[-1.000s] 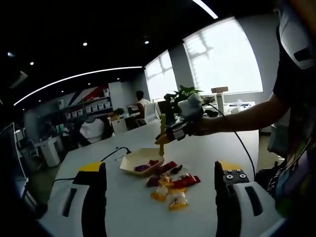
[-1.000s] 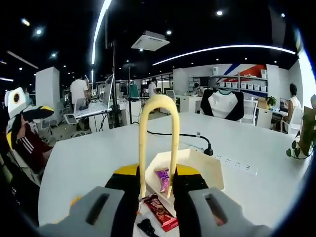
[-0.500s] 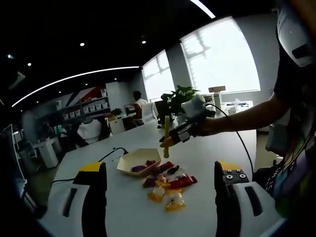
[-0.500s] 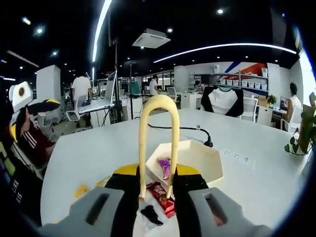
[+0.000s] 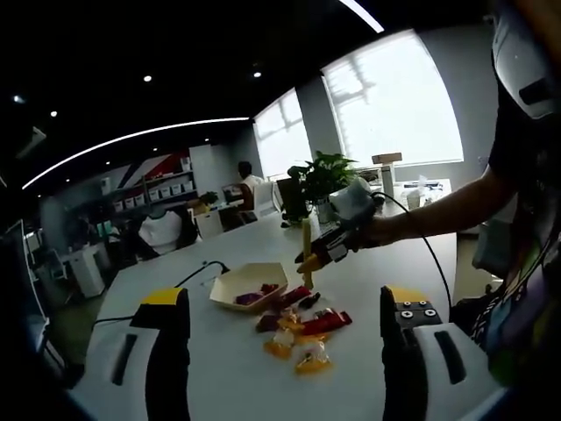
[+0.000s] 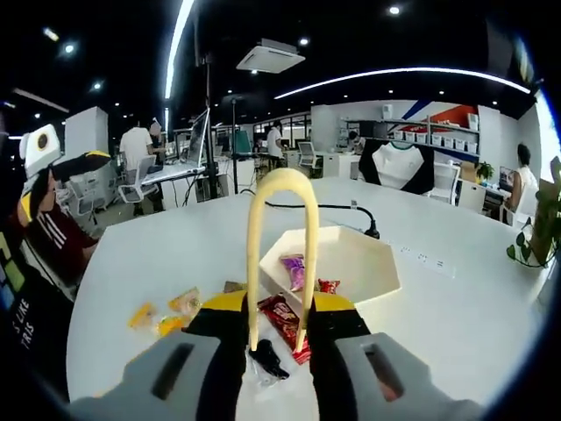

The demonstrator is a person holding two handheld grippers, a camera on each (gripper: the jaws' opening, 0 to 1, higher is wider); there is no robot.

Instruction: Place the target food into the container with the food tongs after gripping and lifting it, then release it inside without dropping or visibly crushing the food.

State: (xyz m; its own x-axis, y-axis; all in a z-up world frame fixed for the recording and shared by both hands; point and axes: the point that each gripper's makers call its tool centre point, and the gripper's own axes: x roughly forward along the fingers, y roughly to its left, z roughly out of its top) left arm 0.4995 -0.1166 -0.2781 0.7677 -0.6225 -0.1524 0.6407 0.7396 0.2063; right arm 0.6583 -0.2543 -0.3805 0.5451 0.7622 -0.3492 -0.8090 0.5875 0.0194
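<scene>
My right gripper [image 6: 279, 307] is shut on yellow food tongs [image 6: 280, 189], whose looped end points away from me. Nothing is caught between the tong arms. Just beyond them sits a beige hexagonal container [image 6: 368, 263] holding a purple packet [image 6: 294, 270] and a red one [image 6: 329, 286]. A red packet [image 6: 285, 320] and a black one [image 6: 267, 360] lie under the tongs, with yellow packets [image 6: 166, 316] to the left. In the left gripper view, my right gripper [image 5: 329, 250] hovers with the tongs [image 5: 307, 254] over the packets [image 5: 298, 329] beside the container [image 5: 250, 285]. My left gripper [image 5: 282, 360] is open, well back.
The white round table [image 6: 456, 333] carries a black cable with a plug [image 6: 368, 232] behind the container. A potted plant [image 5: 320, 175] stands at the table's far edge. The person's arm [image 5: 438, 206] reaches in from the right. Office desks and people are in the background.
My right gripper with the tongs has drawn back from above the container to over the loose packets. The left gripper has stayed open and still.
</scene>
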